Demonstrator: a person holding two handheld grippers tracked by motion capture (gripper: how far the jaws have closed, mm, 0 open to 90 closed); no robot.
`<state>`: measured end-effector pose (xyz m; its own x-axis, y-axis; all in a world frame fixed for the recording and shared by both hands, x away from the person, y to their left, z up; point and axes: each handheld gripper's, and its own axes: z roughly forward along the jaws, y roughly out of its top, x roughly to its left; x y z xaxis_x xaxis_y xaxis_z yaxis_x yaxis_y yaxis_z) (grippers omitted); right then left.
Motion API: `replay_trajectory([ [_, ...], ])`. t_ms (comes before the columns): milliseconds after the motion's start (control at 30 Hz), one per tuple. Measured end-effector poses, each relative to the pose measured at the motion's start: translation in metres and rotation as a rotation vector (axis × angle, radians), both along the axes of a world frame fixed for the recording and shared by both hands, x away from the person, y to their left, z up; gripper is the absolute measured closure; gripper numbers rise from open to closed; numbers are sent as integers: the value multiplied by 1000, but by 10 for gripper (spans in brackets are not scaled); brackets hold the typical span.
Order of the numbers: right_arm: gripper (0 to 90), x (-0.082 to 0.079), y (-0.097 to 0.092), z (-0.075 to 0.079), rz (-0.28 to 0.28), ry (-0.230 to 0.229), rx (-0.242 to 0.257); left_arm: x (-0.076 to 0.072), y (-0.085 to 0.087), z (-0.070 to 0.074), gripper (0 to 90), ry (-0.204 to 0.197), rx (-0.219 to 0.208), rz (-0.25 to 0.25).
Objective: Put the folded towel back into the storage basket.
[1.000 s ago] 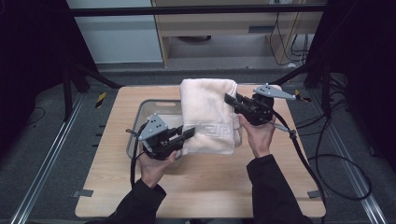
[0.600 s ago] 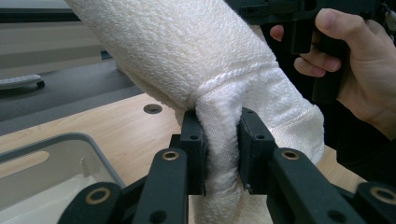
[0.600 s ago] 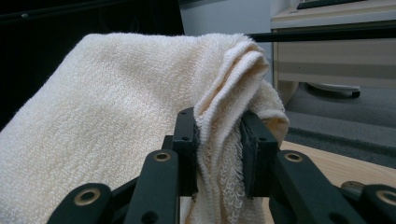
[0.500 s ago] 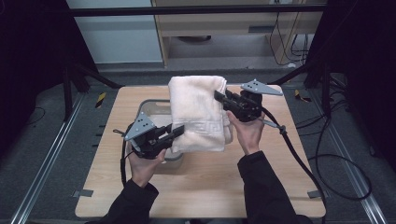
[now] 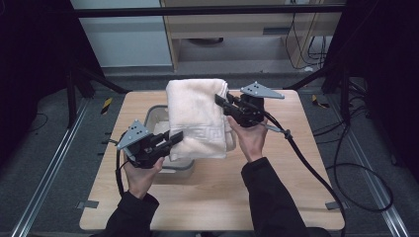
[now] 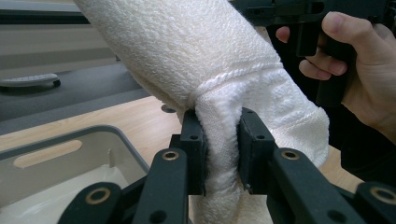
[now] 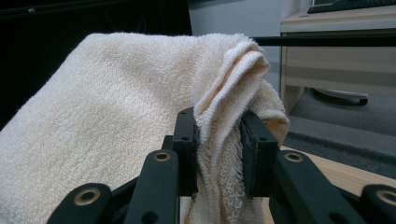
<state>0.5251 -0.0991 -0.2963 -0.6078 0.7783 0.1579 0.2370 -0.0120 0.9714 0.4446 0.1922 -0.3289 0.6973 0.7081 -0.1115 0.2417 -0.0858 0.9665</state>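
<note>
A folded cream towel (image 5: 195, 118) hangs in the air between my two grippers, over the grey bin (image 5: 154, 116) at the table's left. My left gripper (image 5: 174, 136) is shut on the towel's near-left corner; in the left gripper view the towel (image 6: 219, 84) bunches between the jaws of the left gripper (image 6: 222, 154). My right gripper (image 5: 219, 100) is shut on the towel's far-right edge. In the right gripper view several folded layers of the towel (image 7: 116, 121) are pinched in the right gripper (image 7: 219, 154).
The grey bin (image 6: 70, 154) has a handle slot and something white lying inside it. The wooden table (image 5: 296, 168) has bare room at the right and front. A wooden cabinet (image 5: 237, 29) stands behind the table, and cables (image 5: 316, 173) trail off to the right.
Both grippers have carried the towel leftward across the table, from over the middle to partly over the grey bin. The grips have not changed.
</note>
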Motion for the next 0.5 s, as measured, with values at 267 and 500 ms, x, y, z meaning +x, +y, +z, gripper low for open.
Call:
replay_trajectory([
  [267,709,1,15,2,17,-6,-9,-2,14,0,738,2,-1,22],
  [500,709,2,27,3,28,-9,-11,-4,25,1,738,4,5,35],
])
